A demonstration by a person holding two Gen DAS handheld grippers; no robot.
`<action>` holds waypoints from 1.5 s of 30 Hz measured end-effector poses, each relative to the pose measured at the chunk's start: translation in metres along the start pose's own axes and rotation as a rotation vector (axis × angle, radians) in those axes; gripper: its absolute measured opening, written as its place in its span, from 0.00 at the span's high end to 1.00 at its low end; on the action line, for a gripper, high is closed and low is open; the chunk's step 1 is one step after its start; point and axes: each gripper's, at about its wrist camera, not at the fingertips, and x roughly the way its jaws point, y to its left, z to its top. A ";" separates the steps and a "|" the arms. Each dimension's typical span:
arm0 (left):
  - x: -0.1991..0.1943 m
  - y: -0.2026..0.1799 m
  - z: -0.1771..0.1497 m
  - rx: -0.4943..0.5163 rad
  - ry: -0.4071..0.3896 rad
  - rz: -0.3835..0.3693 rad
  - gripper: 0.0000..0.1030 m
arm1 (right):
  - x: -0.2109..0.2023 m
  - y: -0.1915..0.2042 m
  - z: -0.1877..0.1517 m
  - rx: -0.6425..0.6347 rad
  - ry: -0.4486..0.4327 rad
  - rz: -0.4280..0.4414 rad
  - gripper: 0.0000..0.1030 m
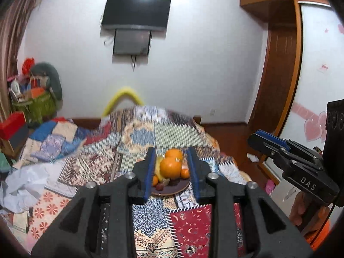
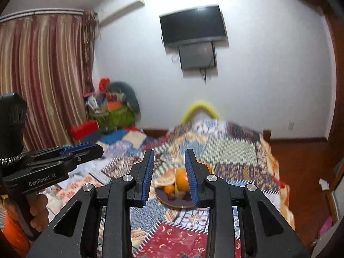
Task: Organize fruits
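Observation:
A dark round plate (image 1: 169, 190) of fruit sits on a patchwork quilt on the bed. It holds large oranges (image 1: 171, 167), smaller orange fruits (image 1: 185, 173), a yellow banana and dark grapes (image 1: 159, 186). My left gripper (image 1: 172, 150) is open and empty, held back from the plate. The right gripper (image 1: 261, 135) shows at the right edge of the left wrist view. In the right wrist view the plate (image 2: 172, 202) and a large orange (image 2: 182, 180) lie ahead of my open, empty right gripper (image 2: 169, 152). The left gripper (image 2: 86, 146) shows at left.
The patchwork quilt (image 1: 150, 215) covers the bed. Crumpled white paper (image 1: 23, 185) lies at the left. A cluttered green basket (image 1: 34, 105) and red box (image 1: 11, 122) stand at far left. A TV (image 1: 135, 13) hangs on the wall. A wardrobe (image 1: 279, 64) stands right.

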 end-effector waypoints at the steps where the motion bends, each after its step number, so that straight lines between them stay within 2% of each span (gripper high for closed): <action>1: -0.010 -0.003 0.003 0.007 -0.028 0.005 0.64 | -0.008 0.004 0.002 -0.005 -0.019 -0.001 0.73; 2: -0.018 -0.006 0.004 0.013 -0.049 0.012 0.62 | -0.013 0.006 0.003 -0.008 -0.032 -0.003 0.70; 6: -0.051 -0.016 0.008 0.029 -0.148 0.046 0.48 | -0.032 0.015 0.006 -0.011 -0.104 -0.030 0.42; 10: -0.067 -0.021 0.009 0.048 -0.199 0.086 0.40 | -0.036 0.020 0.008 -0.025 -0.141 -0.068 0.31; 12: -0.069 -0.021 0.009 0.048 -0.205 0.088 0.33 | -0.039 0.023 0.008 -0.033 -0.171 -0.084 0.20; 16: -0.070 -0.017 0.007 0.036 -0.207 0.094 0.26 | -0.042 0.028 0.009 -0.043 -0.202 -0.125 0.10; 18: -0.071 -0.018 0.005 0.033 -0.209 0.096 0.21 | -0.043 0.030 0.009 -0.049 -0.215 -0.149 0.00; 20: -0.071 -0.018 0.004 0.033 -0.214 0.105 0.14 | -0.046 0.032 0.008 -0.061 -0.223 -0.170 0.00; 25: -0.072 -0.019 0.002 0.042 -0.222 0.108 0.08 | -0.051 0.030 0.005 -0.064 -0.220 -0.179 0.00; 28: -0.073 -0.020 0.000 0.044 -0.230 0.116 0.02 | -0.056 0.029 0.004 -0.060 -0.221 -0.180 0.00; 45: -0.070 -0.023 -0.002 0.057 -0.222 0.125 0.00 | -0.061 0.025 0.002 -0.048 -0.222 -0.186 0.00</action>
